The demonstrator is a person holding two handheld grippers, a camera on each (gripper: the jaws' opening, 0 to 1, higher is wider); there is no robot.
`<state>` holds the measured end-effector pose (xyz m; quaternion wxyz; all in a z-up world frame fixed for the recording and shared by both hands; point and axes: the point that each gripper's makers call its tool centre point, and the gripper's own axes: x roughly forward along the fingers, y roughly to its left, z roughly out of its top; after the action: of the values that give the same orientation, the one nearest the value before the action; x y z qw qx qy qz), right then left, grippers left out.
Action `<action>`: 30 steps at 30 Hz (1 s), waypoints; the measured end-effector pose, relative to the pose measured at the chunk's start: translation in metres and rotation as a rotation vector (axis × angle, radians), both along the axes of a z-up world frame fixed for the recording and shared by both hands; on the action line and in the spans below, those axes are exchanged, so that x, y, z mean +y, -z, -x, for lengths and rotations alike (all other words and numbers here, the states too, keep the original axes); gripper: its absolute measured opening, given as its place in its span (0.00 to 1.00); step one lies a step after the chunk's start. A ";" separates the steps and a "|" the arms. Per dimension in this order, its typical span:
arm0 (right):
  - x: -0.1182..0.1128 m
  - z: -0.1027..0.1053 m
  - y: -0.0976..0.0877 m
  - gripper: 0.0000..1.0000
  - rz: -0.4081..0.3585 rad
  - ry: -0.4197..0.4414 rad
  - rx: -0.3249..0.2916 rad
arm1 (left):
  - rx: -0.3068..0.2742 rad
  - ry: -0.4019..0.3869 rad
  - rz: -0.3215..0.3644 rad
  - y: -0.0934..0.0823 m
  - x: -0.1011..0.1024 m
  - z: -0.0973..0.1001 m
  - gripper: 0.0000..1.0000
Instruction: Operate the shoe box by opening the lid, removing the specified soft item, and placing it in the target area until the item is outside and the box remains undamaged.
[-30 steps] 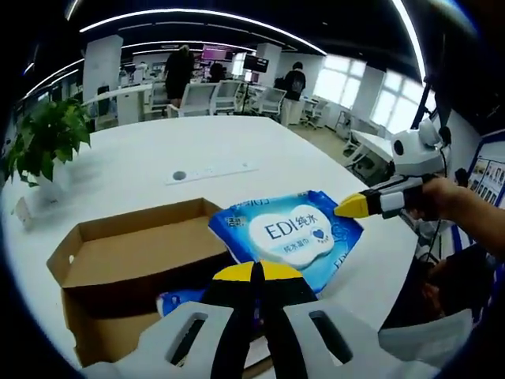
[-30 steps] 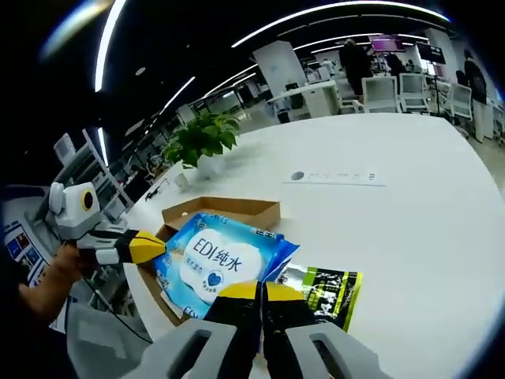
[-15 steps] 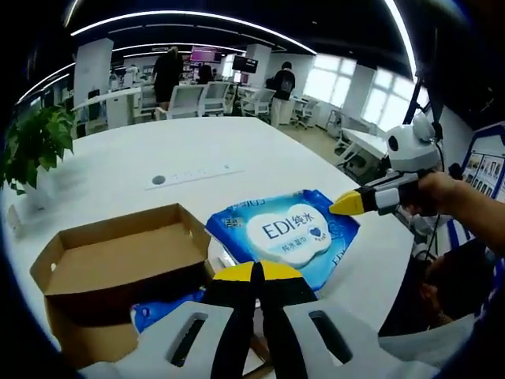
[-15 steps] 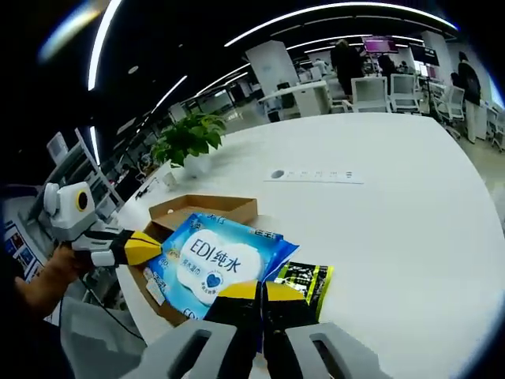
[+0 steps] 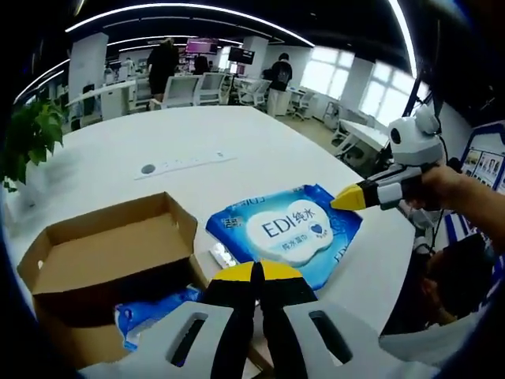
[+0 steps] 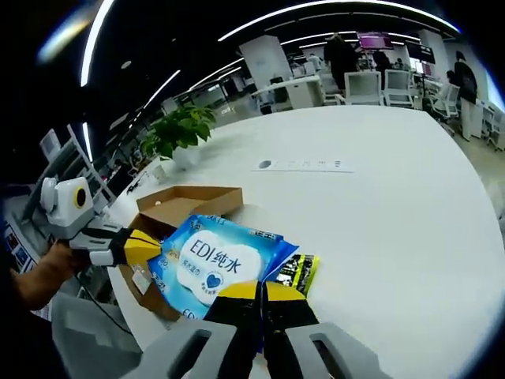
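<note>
A blue wet-wipes pack (image 5: 288, 229) marked "EDI" hangs level over the white table, just right of the open cardboard shoe box (image 5: 102, 253). My left gripper (image 5: 256, 272) is shut on the pack's near edge. My right gripper (image 5: 353, 201) comes in from the right and pinches the far corner. In the right gripper view the same pack (image 6: 215, 260) sits above my right gripper (image 6: 262, 290), with the left gripper (image 6: 146, 246) at its left edge and the box (image 6: 185, 201) behind. A second blue pack (image 5: 150, 312) lies in the box.
A green-and-black packet (image 6: 298, 271) lies on the table (image 6: 379, 197) partly under the held pack. A potted plant (image 6: 177, 130) stands beyond the box, with a flat socket strip (image 5: 185, 163) mid-table. Chairs and people are at the back.
The pack, held by both grippers, has moved off the box's corner and now hangs beside it over the table. Both views have shifted with the hands.
</note>
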<state>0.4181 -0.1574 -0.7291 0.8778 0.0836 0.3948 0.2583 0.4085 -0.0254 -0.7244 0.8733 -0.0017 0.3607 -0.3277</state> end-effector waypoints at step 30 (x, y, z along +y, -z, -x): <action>-0.012 -0.016 0.054 0.00 0.071 0.024 0.041 | 0.051 0.160 -0.228 0.058 -0.015 -0.007 0.00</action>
<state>0.4336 -0.1697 -0.7836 0.8749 0.0623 0.4205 0.2318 0.4154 -0.0403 -0.7823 0.8294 0.1178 0.4167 -0.3530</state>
